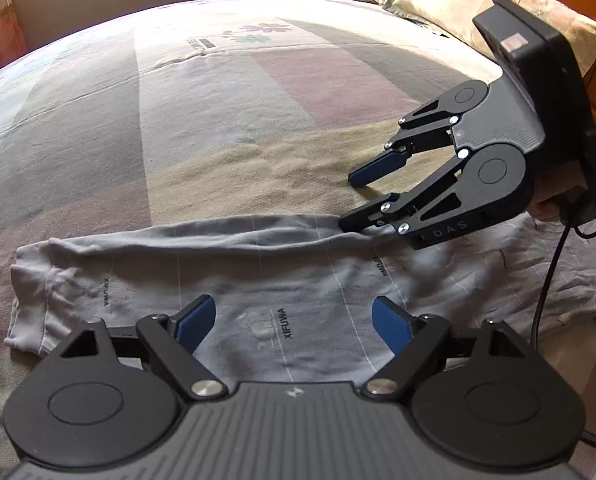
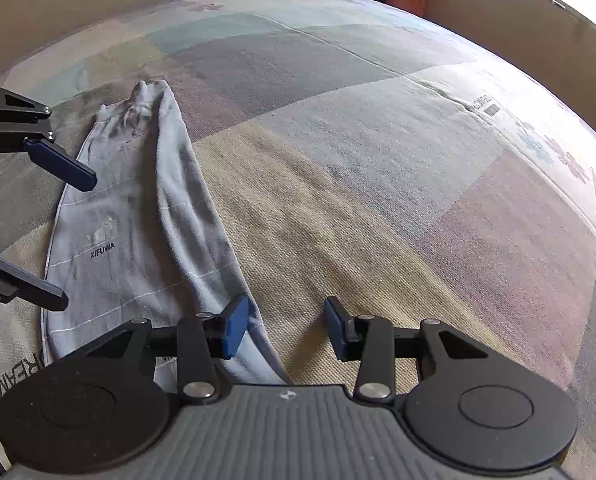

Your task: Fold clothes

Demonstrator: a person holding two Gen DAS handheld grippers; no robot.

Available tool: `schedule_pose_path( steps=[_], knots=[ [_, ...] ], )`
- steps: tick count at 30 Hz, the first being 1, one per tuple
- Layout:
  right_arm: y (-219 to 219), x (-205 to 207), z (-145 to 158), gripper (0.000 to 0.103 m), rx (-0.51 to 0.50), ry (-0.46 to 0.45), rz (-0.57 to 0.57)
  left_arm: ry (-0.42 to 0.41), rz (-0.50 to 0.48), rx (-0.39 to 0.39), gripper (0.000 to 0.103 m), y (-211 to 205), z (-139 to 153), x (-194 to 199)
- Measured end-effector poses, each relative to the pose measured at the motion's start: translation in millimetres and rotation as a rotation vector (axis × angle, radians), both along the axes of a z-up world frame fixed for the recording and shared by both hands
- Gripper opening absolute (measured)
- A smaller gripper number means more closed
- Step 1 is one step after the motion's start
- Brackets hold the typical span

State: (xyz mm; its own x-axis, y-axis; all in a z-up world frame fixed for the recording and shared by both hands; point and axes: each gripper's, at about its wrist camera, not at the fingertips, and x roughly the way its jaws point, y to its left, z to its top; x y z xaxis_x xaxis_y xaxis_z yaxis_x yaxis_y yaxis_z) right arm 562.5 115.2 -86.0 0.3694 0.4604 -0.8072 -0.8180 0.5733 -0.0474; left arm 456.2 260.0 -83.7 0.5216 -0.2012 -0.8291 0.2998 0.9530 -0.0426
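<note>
Lengthwise, the grey garment (image 1: 258,280) spans the frame's lower half on the bed (image 1: 218,120). Both grippers gape empty; the right gripper (image 1: 349,200) touches its upper edge, nearer than the left gripper (image 1: 294,320).

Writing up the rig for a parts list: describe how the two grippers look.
Both match. The left gripper and right gripper have black linkage fingers with silver pivot screws, blue pads on the inner faces, two round black hubs and a ribbed grey body. The right one carries a boxy black block behind, letters "DAS" on its side, and a black cable.

Both wrist views low over bed (image 1: 202,92), sharing grey garment (image 2: 138,216)
</note>
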Motion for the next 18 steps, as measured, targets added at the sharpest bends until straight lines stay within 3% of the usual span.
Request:
schedule_pose_path(
  steps=[6,9,12,15,18],
  knots=[
    [-3.6,-4.1,6.9,0.054,-0.013,-0.021,-0.036,0.026,0.007,0.100,0.091,-9.5,-17.3,-24.4],
    [-5.3,-6.1,10.4,0.057,-0.020,-0.032,-0.054,0.034,0.015,0.092,0.091,-2.7,-14.3,-33.6],
    [-10.8,-11.7,17.5,0.053,-0.015,-0.045,-0.083,0.037,0.020,0.080,0.088,-0.1,-3.9,-23.0],
    [-41.6,-44.5,39.5,0.053,0.081,-0.006,-0.211,-0.044,0.023,0.068,0.088,3.7,7.4,-14.7],
    [-59.1,-85.0,34.7,0.053,0.102,0.074,-0.413,-0.074,0.009,0.114,0.089,3.5,-1.0,-1.2]
  ],
)
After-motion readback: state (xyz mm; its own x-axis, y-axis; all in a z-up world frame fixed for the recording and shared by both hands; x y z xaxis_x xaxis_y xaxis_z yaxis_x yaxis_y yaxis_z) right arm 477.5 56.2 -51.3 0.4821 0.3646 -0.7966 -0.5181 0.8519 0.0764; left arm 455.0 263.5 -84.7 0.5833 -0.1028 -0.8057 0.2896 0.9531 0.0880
